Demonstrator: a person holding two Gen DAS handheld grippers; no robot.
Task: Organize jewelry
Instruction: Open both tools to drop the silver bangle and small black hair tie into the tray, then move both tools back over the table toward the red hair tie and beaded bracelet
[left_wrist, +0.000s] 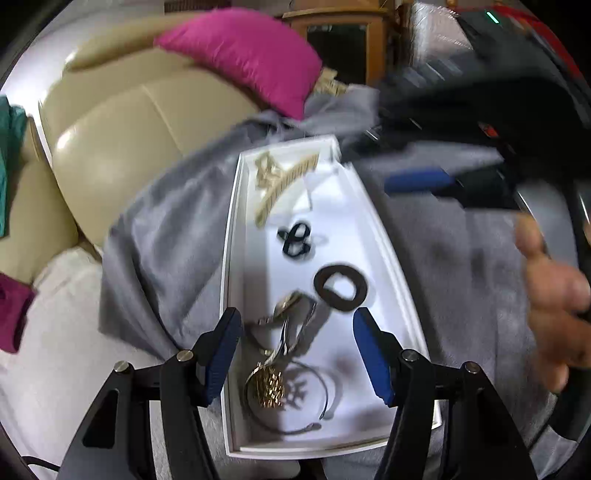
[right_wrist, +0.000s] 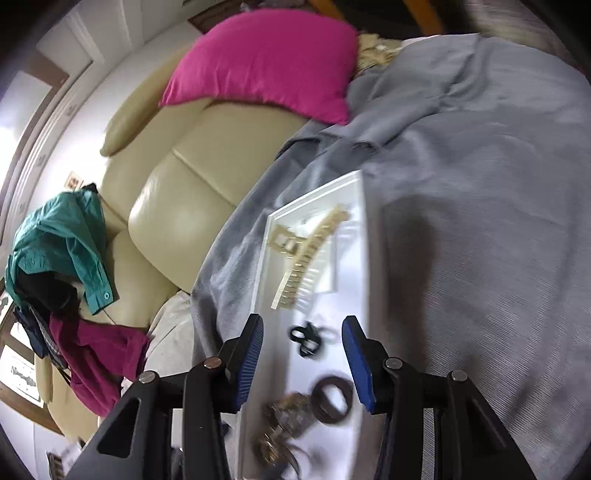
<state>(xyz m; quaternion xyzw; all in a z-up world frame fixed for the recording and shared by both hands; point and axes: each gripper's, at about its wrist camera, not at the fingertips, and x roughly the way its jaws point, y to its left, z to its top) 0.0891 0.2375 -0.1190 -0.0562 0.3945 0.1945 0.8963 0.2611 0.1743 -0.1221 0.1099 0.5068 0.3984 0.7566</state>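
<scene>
Left gripper (left_wrist: 297, 354): my jaws stand apart with nothing clamped; they hang over the near end of the tray.
Right gripper (right_wrist: 303, 363): my jaws are parted and empty, above the tray's middle.
Tray (left_wrist: 373, 221): white, long, lying on a grey blanket (left_wrist: 166, 236) over a cream sofa (left_wrist: 122, 122).
Jewelry: gold chain (left_wrist: 286, 181) at the far end; small black piece (left_wrist: 295, 240) mid-tray; dark ring (left_wrist: 341, 288) nearer; tangle of gold and silver pieces (left_wrist: 280, 362) at the near end.
Pink cushion (right_wrist: 269, 59): beyond the blanket.
</scene>
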